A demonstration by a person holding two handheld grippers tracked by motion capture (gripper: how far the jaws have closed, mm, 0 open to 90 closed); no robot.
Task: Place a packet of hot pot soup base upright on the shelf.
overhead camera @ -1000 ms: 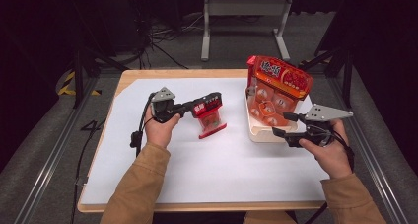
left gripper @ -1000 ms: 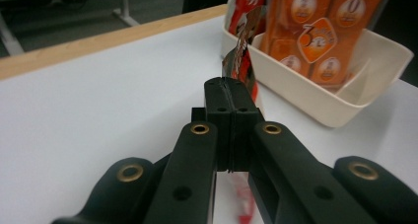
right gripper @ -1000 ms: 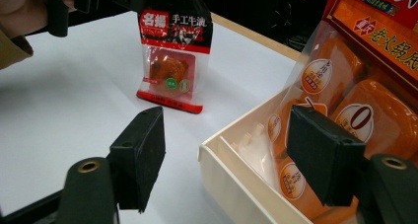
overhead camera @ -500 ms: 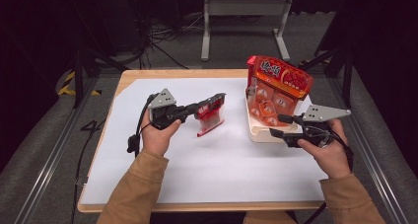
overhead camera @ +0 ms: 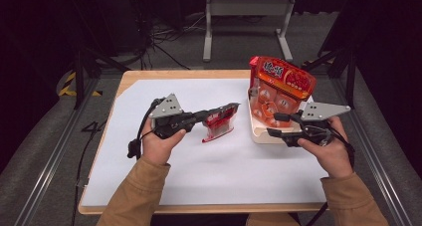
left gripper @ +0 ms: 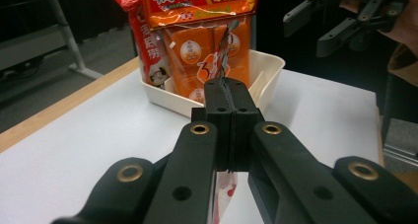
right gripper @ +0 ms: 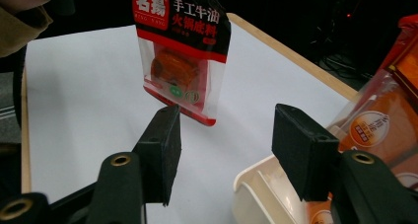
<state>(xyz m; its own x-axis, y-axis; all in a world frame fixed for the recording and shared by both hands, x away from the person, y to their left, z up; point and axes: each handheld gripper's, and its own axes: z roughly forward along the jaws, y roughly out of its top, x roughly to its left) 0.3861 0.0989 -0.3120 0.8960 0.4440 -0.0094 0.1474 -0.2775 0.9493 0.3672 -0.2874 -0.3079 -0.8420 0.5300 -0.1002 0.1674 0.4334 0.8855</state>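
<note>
Left gripper (overhead camera: 226,117) lifted one sachet (overhead camera: 219,126), clamped | right gripper (overhead camera: 272,125) closing, empty | one tray (overhead camera: 263,135)

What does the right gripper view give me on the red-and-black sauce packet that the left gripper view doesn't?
Right gripper view: the red-and-black sauce packet face-on, printed label readable, hanging beyond the open right gripper.
Left gripper view: the left gripper clamped on the packet's edge, and the orange snack bag's front.
Both: the white plastic tray and white table sheet.
</note>
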